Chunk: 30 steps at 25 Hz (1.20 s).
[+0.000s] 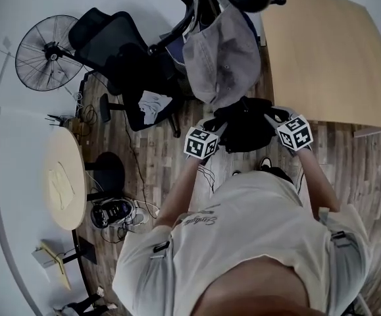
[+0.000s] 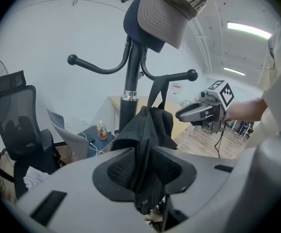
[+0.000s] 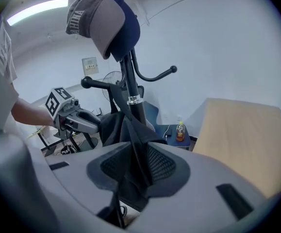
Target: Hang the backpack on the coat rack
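Both jaws grip backpack (image 2: 150, 123), gripper views only

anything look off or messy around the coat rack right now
Nothing looks damaged or spilled. The backpack is bunched and crumpled beside the coat rack, pinched by the left gripper and right gripper; whether its strap sits on a hook is unclear. On the floor by the round table, cables lie tangled.

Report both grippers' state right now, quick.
Left gripper: closed on the black fabric of the backpack.
Right gripper: closed on the same backpack.
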Tool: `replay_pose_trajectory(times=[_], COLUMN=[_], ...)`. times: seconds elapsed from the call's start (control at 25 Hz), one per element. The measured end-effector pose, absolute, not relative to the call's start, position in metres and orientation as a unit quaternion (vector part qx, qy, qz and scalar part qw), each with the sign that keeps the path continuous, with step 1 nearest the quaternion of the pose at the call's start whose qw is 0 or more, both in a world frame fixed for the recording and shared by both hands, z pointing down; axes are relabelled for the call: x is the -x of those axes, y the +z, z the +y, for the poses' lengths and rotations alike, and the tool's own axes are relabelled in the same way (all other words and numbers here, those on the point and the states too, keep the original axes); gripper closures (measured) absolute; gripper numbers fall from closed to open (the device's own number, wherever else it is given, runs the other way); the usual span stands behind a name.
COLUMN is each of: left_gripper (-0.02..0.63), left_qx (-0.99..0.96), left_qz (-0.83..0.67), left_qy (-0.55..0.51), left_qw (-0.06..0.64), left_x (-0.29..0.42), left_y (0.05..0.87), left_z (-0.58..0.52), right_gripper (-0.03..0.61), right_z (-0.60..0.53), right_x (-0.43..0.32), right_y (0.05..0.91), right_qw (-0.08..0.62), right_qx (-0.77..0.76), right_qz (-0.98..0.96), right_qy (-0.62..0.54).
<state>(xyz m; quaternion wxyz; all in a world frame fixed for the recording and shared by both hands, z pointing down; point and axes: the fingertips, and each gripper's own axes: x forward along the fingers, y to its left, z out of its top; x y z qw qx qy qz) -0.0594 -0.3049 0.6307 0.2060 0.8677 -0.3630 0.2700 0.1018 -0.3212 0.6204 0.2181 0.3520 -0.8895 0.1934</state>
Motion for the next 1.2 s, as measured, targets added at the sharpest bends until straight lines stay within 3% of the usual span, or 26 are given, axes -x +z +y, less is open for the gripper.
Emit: replay_pose_trajectory(times=[0.2, 0.44, 0.8, 1.04, 1.2], left_gripper=[0.507, 0.572, 0.580, 0.580, 0.580], left_qx=[-0.882, -0.905, -0.932, -0.925, -0.919], left_qz=[-0.349, -0.340, -0.310, -0.340, -0.364], left_qy=[0.247, 0.198, 0.154, 0.151, 0.136], left_qw=[0.200, 0.162, 0.110, 0.075, 0.072], left_x=[0.060, 0.055, 0.050, 0.040, 0.037], left_y=[0.618, 0.571, 0.500, 0.475, 0.455], left_z=[-0.283, -0.256, -0.239, -0.234, -0.228], right_gripper=[0.502, 0.582, 0.583, 0.583, 0.583], right_z=[-0.296, -0.263, -0.231, -0.217, -0.206], right_x=[-0.108, -0.092, -0.071, -0.073, -0.072], right_y=[0.591, 0.553, 0.490, 0.463, 0.447], right_qw=[0.191, 0.157, 0.080, 0.122, 0.107], right_qx=[-0.394, -0.409, -0.419, -0.417, -0.406], right_qz=[-0.881, -0.888, -0.896, -0.900, -0.907], right_qy=[0.177, 0.138, 0.123, 0.044, 0.033])
